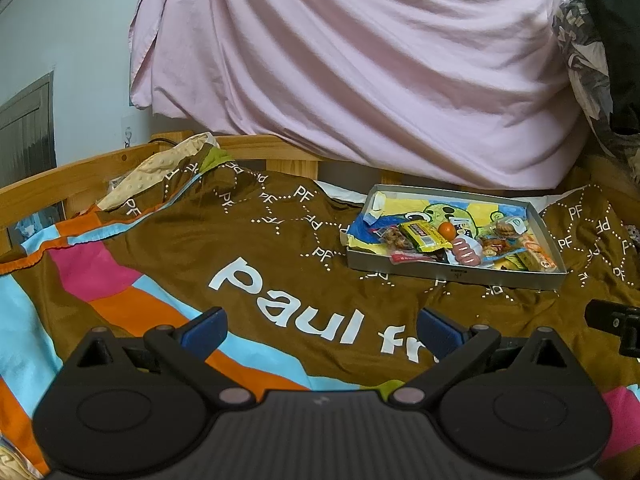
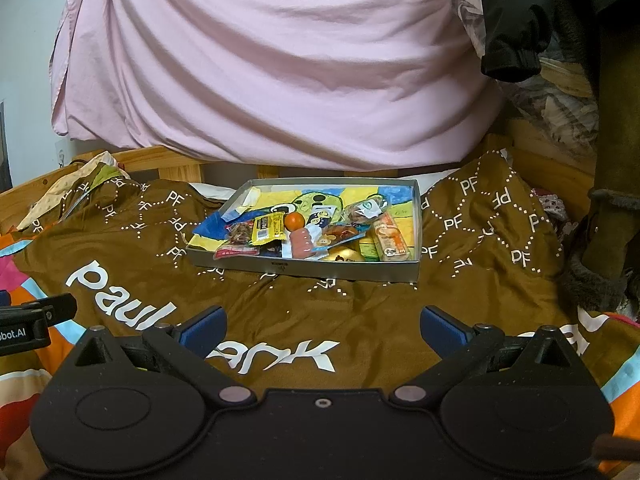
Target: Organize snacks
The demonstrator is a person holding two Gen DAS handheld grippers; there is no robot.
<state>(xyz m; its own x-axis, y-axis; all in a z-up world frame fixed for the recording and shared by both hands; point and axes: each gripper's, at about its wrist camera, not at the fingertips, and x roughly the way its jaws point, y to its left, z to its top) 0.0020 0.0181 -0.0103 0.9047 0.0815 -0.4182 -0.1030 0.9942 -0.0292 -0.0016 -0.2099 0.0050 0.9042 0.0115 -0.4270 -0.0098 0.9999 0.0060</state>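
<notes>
snacks (image 2: 304,232) heaped in the shallow grey box (image 2: 304,270) on the bed quilt (image 2: 280,320), probably collected | left gripper (image 1: 320,330) and right gripper (image 2: 322,330): fingers wide, empty, well apart from box

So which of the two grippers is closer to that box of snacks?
The right gripper: the box lies straight ahead of it. From the left gripper the box lies ahead, off to its right.

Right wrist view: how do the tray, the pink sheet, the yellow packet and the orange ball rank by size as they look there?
1. Pink sheet
2. Tray
3. Yellow packet
4. Orange ball

The sheet hangs behind the tray, so nearness does not explain its size.
</notes>
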